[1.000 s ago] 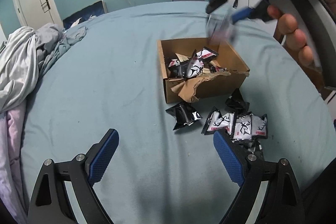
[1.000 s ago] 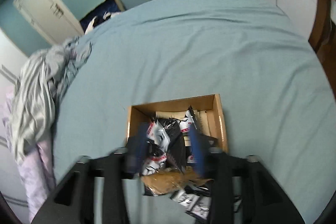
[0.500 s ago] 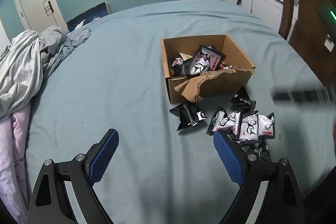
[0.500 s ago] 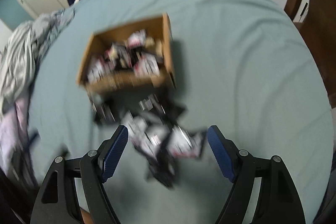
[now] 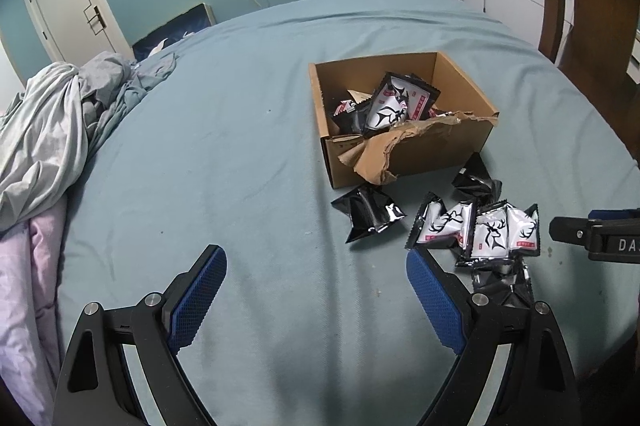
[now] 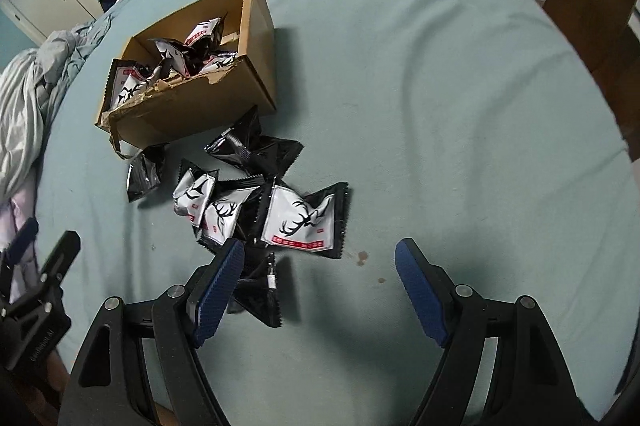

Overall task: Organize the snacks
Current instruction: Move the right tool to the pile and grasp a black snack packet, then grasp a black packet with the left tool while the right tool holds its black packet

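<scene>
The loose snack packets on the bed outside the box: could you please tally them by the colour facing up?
White deer-print packets: 3
Plain black packets: 4
Total: 7 loose, though the overlap in the pile could hide more.

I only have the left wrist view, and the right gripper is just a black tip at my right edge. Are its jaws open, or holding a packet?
Observer: The right gripper is open and empty, over the bed.
Operator: What is nearest to it?
Observer: A black packet lies partly under its left finger; a white deer packet lies just beyond.
Operator: Anything else on the sheet there?
Observer: Two small brown stains, in the gap between the jaws.
</scene>
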### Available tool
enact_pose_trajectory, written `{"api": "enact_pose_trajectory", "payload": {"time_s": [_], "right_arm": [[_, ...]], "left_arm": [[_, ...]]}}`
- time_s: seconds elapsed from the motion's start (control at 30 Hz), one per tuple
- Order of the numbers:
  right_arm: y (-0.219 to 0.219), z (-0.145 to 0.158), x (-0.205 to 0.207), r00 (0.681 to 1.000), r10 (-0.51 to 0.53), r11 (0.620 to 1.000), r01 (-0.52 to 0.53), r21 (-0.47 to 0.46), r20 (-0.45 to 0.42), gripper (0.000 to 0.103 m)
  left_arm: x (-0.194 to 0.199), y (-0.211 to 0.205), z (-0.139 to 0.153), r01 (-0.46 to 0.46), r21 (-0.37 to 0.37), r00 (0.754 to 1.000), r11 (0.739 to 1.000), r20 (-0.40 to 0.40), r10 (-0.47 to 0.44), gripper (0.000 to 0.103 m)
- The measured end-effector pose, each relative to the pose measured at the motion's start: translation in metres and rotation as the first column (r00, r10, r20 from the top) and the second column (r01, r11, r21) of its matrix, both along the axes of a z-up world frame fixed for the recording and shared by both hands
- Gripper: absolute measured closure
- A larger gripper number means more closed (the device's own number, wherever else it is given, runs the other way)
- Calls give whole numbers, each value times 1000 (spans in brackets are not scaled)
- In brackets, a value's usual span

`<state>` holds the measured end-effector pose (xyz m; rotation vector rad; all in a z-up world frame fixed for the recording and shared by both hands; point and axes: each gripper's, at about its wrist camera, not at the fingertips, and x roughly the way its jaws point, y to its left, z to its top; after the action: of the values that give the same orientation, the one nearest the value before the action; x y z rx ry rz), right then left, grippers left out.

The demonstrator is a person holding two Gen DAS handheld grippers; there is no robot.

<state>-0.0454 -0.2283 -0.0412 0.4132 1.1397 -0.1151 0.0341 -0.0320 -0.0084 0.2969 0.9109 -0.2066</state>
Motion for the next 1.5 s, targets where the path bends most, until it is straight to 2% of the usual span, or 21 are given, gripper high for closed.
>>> {"api": "enact_pose_trajectory", "payload": {"time_s": [0.33, 0.43, 0.57, 0.7, 0.8, 0.87, 0.93, 0.97, 1.0, 1.1, 1.3, 1.5], "right_arm": [[-4, -13, 10, 998, 22, 997, -18, 72, -52, 25], [6, -21, 17, 994, 70, 995, -64, 74, -80, 25], [28, -40, 26, 971, 184, 979, -167, 116, -152, 25], [49, -54, 36, 948, 250, 968, -249, 29, -195, 25], [57, -64, 41, 936, 277, 960, -281, 13, -218, 26], [60, -65, 43, 935, 280, 958, -288, -5, -216, 31], [61, -64, 43, 933, 289, 954, -300, -22, -213, 46], [60, -64, 43, 933, 292, 953, -303, -18, -208, 50], [59, -63, 43, 934, 294, 953, -303, -10, -204, 60], [59, -58, 40, 937, 299, 954, -300, 21, -180, 69], [54, -23, 24, 949, 309, 946, -300, 118, -64, 70], [31, 15, 7, 965, 251, 950, -260, 171, 71, 70]], "left_arm": [[5, 1, -4, -10, 12, 1000, 1000, -13, 10, 10], [7, 2, -5, -14, 3, 1000, 1000, -19, 14, 10], [9, 3, -5, -16, -13, 1000, 1000, -26, 15, 10], [11, 1, -8, -14, -12, 999, 1000, -33, 13, 10], [11, 1, -10, -16, 0, 999, 1000, -33, 16, 10], [10, 2, -9, -19, -2, 999, 1000, -32, 19, 10], [10, 3, -9, -24, -8, 999, 1000, -33, 24, 10], [10, 3, -9, -26, -9, 999, 1000, -33, 26, 10], [10, 4, -9, -29, -9, 999, 1000, -32, 28, 10], [9, 4, -11, -34, -3, 999, 999, -31, 34, 10], [7, 7, -11, -44, 8, 999, 999, -25, 44, 10], [9, 10, -15, -58, -11, 997, 998, -46, 58, 10]]}}
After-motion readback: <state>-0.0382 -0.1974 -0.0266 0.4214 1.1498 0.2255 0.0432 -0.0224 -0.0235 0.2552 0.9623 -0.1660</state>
